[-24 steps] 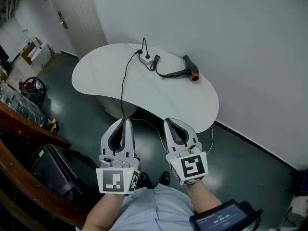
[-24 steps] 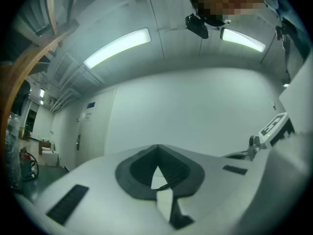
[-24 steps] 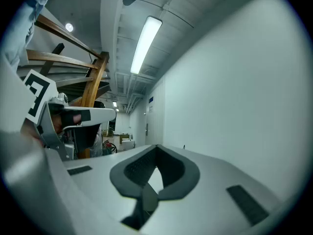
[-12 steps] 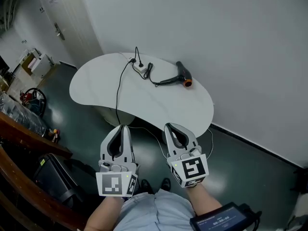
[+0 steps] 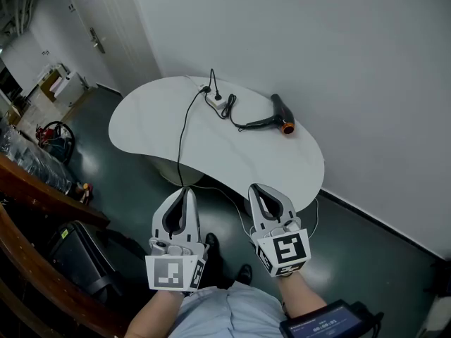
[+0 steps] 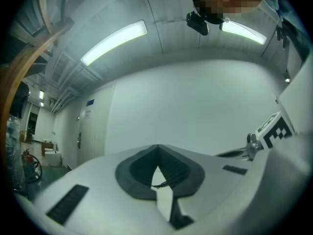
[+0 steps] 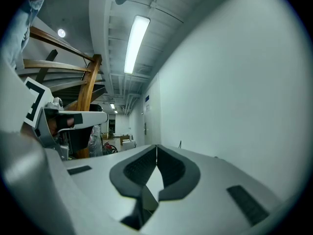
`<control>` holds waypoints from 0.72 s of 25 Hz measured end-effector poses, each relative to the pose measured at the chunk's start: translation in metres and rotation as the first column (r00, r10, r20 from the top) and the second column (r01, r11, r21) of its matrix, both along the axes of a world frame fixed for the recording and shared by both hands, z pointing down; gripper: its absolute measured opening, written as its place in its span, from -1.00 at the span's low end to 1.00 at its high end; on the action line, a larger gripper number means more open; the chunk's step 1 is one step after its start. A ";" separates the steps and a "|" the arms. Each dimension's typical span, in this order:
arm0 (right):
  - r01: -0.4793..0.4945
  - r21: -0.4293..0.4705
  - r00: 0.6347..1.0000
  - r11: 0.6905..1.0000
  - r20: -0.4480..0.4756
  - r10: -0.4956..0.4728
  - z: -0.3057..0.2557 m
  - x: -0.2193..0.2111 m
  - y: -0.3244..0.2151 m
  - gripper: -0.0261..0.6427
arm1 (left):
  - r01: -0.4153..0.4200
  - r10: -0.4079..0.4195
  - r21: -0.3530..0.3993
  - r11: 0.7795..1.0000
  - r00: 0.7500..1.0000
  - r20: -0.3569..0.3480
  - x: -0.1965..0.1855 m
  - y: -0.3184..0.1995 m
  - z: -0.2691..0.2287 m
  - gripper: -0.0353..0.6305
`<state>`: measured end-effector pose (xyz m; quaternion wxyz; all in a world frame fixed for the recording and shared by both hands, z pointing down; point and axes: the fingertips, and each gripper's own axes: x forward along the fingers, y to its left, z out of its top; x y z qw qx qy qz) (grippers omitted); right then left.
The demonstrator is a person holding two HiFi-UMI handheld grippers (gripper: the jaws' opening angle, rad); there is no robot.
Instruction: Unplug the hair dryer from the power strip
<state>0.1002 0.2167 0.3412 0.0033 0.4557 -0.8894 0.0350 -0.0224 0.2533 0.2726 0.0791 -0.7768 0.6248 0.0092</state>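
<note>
White kidney-shaped table [image 5: 268, 162] against a plain wall. Up close, left gripper [image 5: 184, 189] and right gripper [image 5: 256, 187] hang pinched together, empty. On the table's far side sits the power strip [image 5: 215, 98], with the hair dryer [image 5: 279, 113] beside it. Plug's probably stiff and snug, so grab its body, not the floppy cord [image 5: 233, 109].

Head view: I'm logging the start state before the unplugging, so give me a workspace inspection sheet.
Surface: white kidney-shaped table against the white wall.
Job's things: black hair dryer with orange nozzle lies near the wall; white power strip left of it, black plug in it.
Clutter: nothing seen on the table.
Grippers: left gripper and right gripper both shut, empty, short of the table.
Cables: black dryer cord loops from strip to dryer; black strip lead runs off the near edge.
Surroundings: dark floor, white door, wooden rail at left.
</note>
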 end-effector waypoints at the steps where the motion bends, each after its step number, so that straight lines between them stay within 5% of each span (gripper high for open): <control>1: 0.002 0.000 1.000 1.000 -0.003 -0.002 0.001 -0.004 -0.005 -0.92 | 0.002 -0.002 0.001 1.000 1.000 -0.004 -0.004 -0.005 0.001 -0.90; 18: -0.054 0.012 0.996 0.998 -0.074 0.055 -0.004 -0.085 -0.147 -0.92 | -0.052 0.054 0.030 0.998 0.996 -0.070 -0.086 -0.148 -0.003 -0.90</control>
